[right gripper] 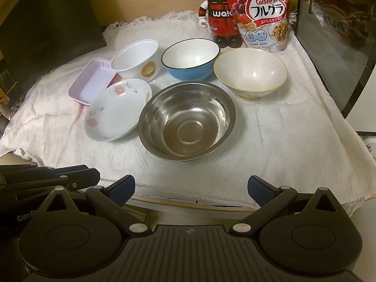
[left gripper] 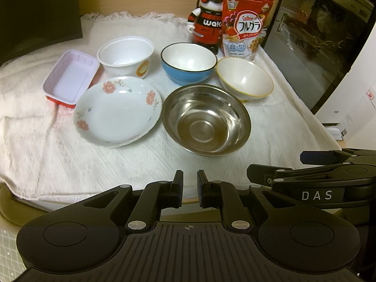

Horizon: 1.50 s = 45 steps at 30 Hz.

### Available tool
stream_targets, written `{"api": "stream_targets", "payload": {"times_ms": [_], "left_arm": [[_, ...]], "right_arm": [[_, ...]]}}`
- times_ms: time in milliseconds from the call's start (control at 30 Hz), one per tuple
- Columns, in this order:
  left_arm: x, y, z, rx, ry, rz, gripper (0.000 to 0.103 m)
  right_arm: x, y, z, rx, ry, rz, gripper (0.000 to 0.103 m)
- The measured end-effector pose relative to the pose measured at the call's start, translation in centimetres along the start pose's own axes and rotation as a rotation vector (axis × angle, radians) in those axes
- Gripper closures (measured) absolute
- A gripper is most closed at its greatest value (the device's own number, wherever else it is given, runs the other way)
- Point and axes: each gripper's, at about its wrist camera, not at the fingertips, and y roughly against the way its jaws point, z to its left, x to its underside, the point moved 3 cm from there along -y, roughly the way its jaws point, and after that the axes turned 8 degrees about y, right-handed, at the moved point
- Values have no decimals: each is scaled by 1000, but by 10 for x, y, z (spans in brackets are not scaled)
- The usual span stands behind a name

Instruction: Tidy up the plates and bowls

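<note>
On a white towel (left gripper: 58,155) lie a flowered plate (left gripper: 117,114) (right gripper: 117,110), a steel bowl (left gripper: 206,119) (right gripper: 186,119), a blue bowl (left gripper: 188,62) (right gripper: 190,58), a yellow-rimmed white bowl (left gripper: 244,78) (right gripper: 250,71), a white plastic cup bowl (left gripper: 125,56) (right gripper: 136,58) and a pink rectangular tray (left gripper: 70,77) (right gripper: 92,83). My left gripper (left gripper: 189,188) hangs near the towel's front edge, jaws nearly together and empty. My right gripper (right gripper: 191,188) is open wide and empty, in front of the steel bowl. Its side shows in the left wrist view (left gripper: 305,171).
A toy figure (left gripper: 206,21) (right gripper: 218,11) and a red cereal bag (left gripper: 246,23) (right gripper: 260,11) stand at the back. A microwave with a dark door (left gripper: 317,47) (right gripper: 333,35) borders the right side. A black object (left gripper: 40,11) sits at the back left.
</note>
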Motion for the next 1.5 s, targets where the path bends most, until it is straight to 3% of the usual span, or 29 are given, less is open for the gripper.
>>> {"api": "stream_targets", "payload": {"times_ms": [800, 1033, 1167, 1300, 1400, 1500], "left_arm": [[1, -3, 2, 4, 10, 1, 88], [-5, -11, 12, 52, 65, 9, 88], [-12, -21, 21, 105, 113, -47, 87], [-23, -30, 30, 165, 141, -122, 87], [-32, -47, 33, 142, 127, -115, 87], [-39, -69, 42, 145, 173, -70, 87]], "right_arm": [[-1, -3, 0, -1, -1, 2, 0], [-5, -5, 0, 8, 3, -10, 0], [-8, -8, -4, 8, 9, -57, 0], [-16, -10, -15, 27, 8, -157, 0], [-22, -14, -24, 31, 21, -208, 0], [-27, -25, -34, 33, 25, -202, 0]]}}
